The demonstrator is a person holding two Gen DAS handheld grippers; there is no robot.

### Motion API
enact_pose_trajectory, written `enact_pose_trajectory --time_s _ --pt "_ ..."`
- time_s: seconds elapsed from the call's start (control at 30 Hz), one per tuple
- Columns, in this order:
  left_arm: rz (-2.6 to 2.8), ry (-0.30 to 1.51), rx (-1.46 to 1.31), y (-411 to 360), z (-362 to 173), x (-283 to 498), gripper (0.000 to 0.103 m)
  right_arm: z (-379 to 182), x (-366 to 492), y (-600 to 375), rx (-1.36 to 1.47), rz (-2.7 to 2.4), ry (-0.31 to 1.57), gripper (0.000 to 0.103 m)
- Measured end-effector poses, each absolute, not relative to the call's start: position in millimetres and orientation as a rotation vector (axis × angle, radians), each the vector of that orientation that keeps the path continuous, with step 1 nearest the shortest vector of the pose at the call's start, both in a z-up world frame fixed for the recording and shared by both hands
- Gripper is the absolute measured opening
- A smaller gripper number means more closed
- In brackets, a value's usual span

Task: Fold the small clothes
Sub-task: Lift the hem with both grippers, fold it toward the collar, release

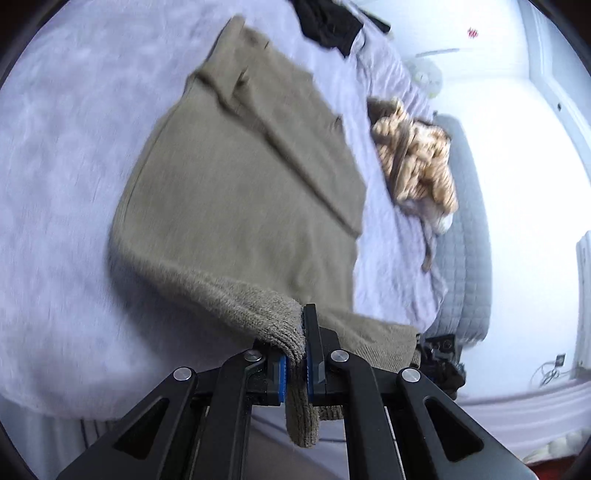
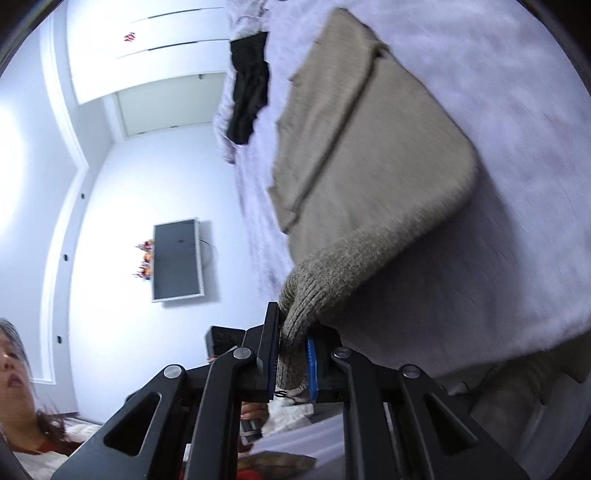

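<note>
- Left wrist view: the left gripper [image 1: 297, 354] has its jaws clenched on the ribbed near hem of the olive-brown sweater [image 1: 243, 192], lifting that corner off the bed.
- The rest of the sweater lies flat on the pale lilac bedcover [image 1: 66, 177], stretching away to the far side, one sleeve folded across its body.
- A tan patterned garment [image 1: 417, 162] lies crumpled to the right, near the bed's edge; a black garment [image 1: 328, 22] lies at the far end.
- Right wrist view: the right gripper [image 2: 291, 360] is clamped on another ribbed corner of the sweater [image 2: 362, 147], which is raised off the bedcover [image 2: 517, 110].
- The black garment [image 2: 249, 88] lies far left of the sweater.
- A wall-mounted screen [image 2: 177, 258] hangs on the left.
</note>
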State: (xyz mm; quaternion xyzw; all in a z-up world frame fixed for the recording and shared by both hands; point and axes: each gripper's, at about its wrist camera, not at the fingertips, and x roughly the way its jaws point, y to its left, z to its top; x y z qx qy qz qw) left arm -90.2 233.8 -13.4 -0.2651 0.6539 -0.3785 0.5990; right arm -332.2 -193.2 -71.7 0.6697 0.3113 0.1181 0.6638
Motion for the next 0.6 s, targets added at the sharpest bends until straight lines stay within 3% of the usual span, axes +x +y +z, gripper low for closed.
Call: enact_pose_trajectory --time_s 0.1,0.33,0.6 --pt "-0.871 1.431 -0.643 220 5 -55 0.008 -53 -298 -213 1.521 0.298 0.631 0.008" --pt "-0.831 1.284 -0.626 181 22 33 0.008 -18 -201 -279 1.485 0.365 0.521 0.008" --pt "-0.727 1.282 -0.58 112 -24 132 0.008 -32 -95 -351 1.424 0.346 0.597 0.008"
